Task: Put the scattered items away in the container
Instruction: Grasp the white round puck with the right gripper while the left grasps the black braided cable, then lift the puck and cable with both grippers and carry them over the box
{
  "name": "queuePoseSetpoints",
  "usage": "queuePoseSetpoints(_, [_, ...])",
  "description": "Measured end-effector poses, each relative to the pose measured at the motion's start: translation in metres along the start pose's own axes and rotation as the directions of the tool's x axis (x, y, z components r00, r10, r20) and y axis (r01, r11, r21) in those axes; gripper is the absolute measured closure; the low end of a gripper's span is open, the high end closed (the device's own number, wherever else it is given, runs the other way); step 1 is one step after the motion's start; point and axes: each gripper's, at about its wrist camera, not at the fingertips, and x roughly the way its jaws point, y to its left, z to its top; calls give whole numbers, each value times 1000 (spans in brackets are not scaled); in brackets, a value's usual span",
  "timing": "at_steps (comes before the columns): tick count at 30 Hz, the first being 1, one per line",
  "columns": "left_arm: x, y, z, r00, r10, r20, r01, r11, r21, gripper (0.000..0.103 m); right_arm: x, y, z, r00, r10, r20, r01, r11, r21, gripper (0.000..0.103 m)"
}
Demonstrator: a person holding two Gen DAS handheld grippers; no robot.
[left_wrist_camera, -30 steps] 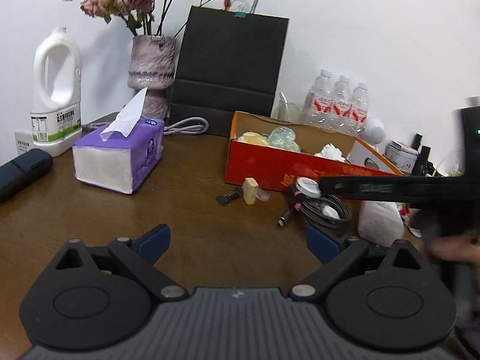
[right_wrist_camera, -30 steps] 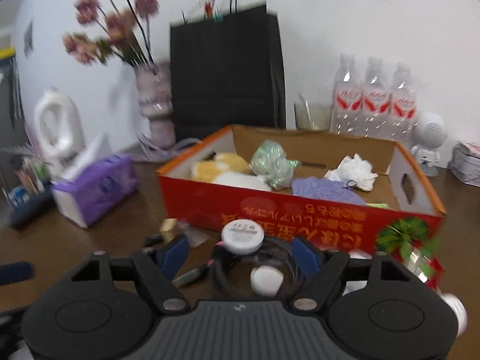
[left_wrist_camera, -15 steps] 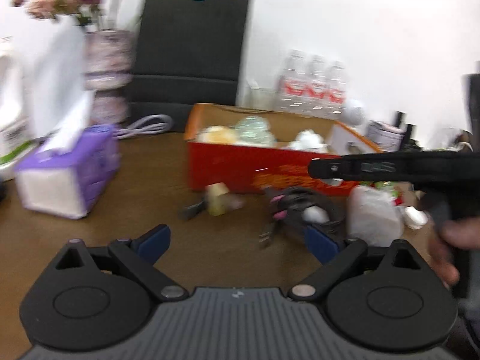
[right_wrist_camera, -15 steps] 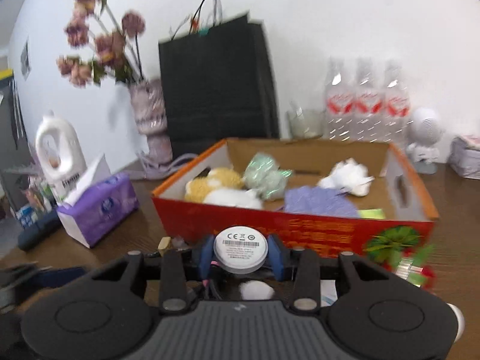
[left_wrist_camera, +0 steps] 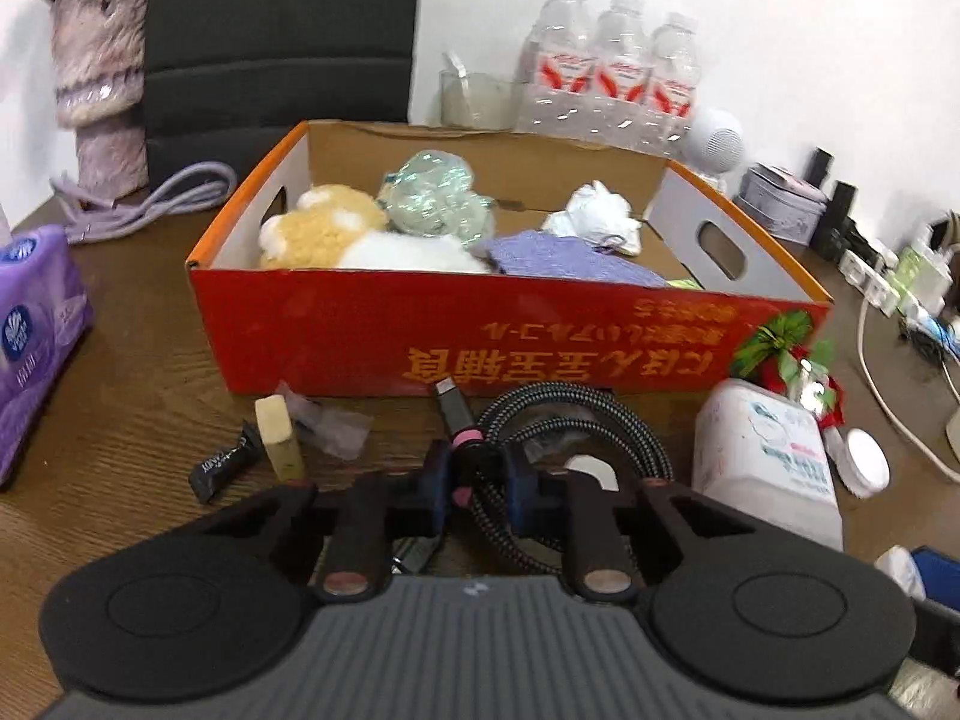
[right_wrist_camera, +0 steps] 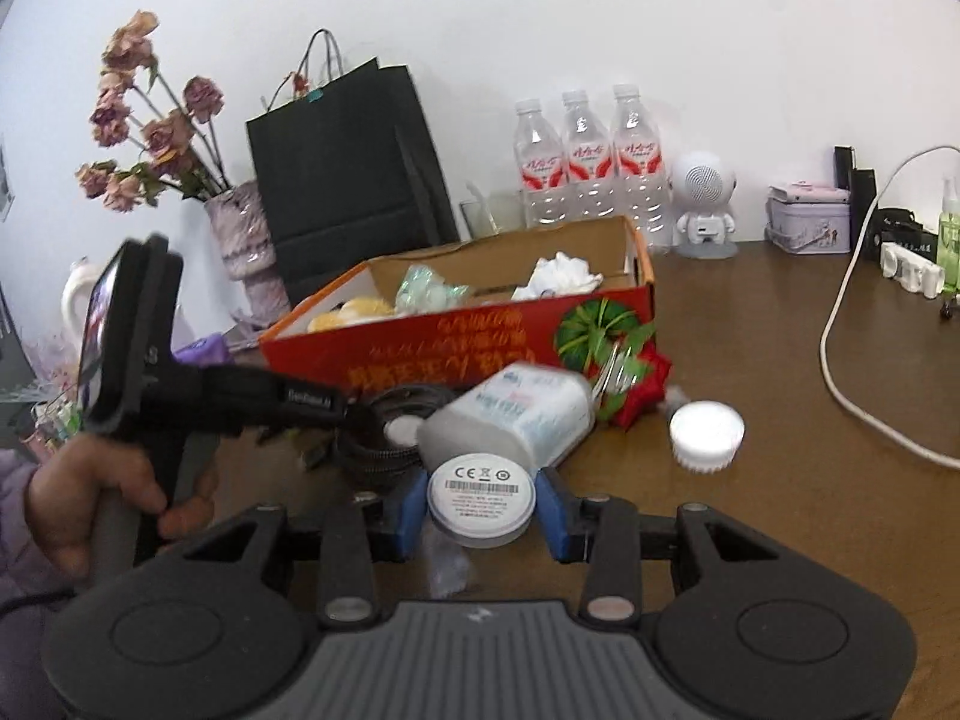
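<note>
My left tongs [left_wrist_camera: 477, 480] have just been closing and now pinch the braided black cable [left_wrist_camera: 576, 414] close to its pink-ringed plug [left_wrist_camera: 465, 437]; the rest of the coil lies on the counter [left_wrist_camera: 138, 396] just ahead and to the right of them. My right tongs [right_wrist_camera: 480, 507] are clamped on a round white disc [right_wrist_camera: 480, 501] with a printed label, held up off the counter. The red cardboard box [left_wrist_camera: 510, 348] sits straight ahead of the left tongs, already holding plush toys and crumpled paper. A white bottle [right_wrist_camera: 510, 414] lies on its side just beyond the right tongs, its white cap [right_wrist_camera: 706, 429] further right.
</note>
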Motion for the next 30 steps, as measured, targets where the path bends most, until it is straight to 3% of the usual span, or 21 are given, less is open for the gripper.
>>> queuePoseSetpoints(6, [-79,1,-16,987,-27,159,32,999,-25,85,-21,14,-10,999,29,21,-28,998,-50,65])
queuePoseSetpoints(8, [-108,6,-28,985,-34,168,40,999,-33,85,-31,20,-13,999,31,18,-29,997,-73,65])
queuePoseSetpoints(13, [-154,20,-89,999,-15,50,17,999,-38,85,-60,33,-39,999,24,-21,-26,992,-125,65])
queuePoseSetpoints(19, [-181,15,-148,999,-16,-34,16,1000,-6,84,-82,52,-81,993,26,-114,-46,983,-176,65])
queuePoseSetpoints(23, [-188,7,-159,1000,-2,-14,3,998,59,82,-87,61,-95,990,12,-140,-42,977,-211,64])
queuePoseSetpoints(26, [-186,1,-158,1000,3,-6,-3,993,116,72,-91,64,-99,991,-2,-133,-29,974,-225,64])
queuePoseSetpoints(30, [-174,-2,-156,998,35,-50,-26,987,160,62,-100,64,-98,992,4,-125,-35,969,-244,48])
